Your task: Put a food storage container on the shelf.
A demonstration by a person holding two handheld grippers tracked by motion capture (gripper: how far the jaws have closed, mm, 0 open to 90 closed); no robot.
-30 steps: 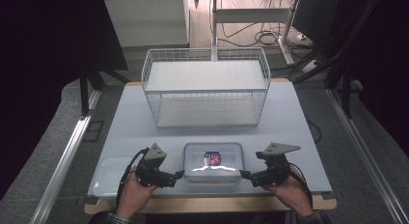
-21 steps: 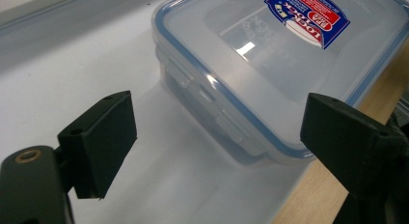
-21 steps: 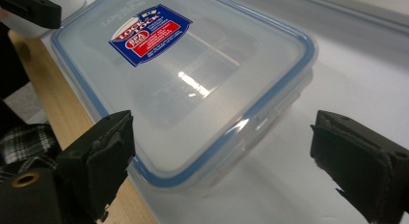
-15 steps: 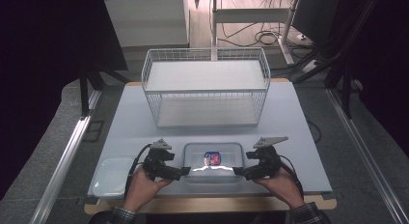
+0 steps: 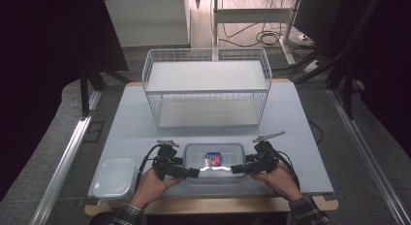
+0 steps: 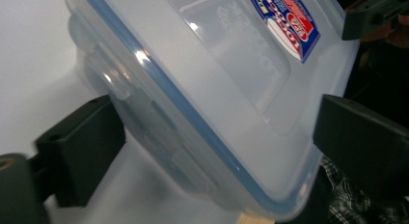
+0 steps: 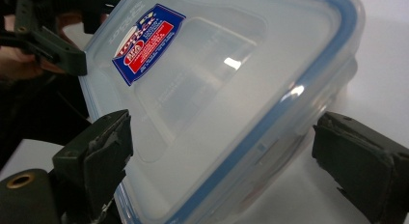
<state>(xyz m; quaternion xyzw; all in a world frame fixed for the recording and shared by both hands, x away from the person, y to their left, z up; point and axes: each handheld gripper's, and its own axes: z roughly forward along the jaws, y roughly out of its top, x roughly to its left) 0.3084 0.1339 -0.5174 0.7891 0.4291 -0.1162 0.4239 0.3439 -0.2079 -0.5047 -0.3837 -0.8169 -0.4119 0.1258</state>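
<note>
From the high view we see a clear lidded container point(image 5: 214, 159) lying near the front edge of the table point(image 5: 291, 128), between our two grippers. The left gripper point(image 5: 193, 172) reaches its left end and the right gripper point(image 5: 237, 169) its right end. Behind it stands a white wire basket point(image 5: 207, 89), well apart, and a smaller clear container point(image 5: 114, 177) sits at the front left corner.

In the left gripper view, the container point(image 6: 217, 89) with its blue seal lies between our spread jaws, which have just been opening; the left jaw is right at its side, the right jaw stands apart from it.

In the right gripper view, the container point(image 7: 217, 103) again sits between wide jaws, neither pad clearly pressing on it.
</note>
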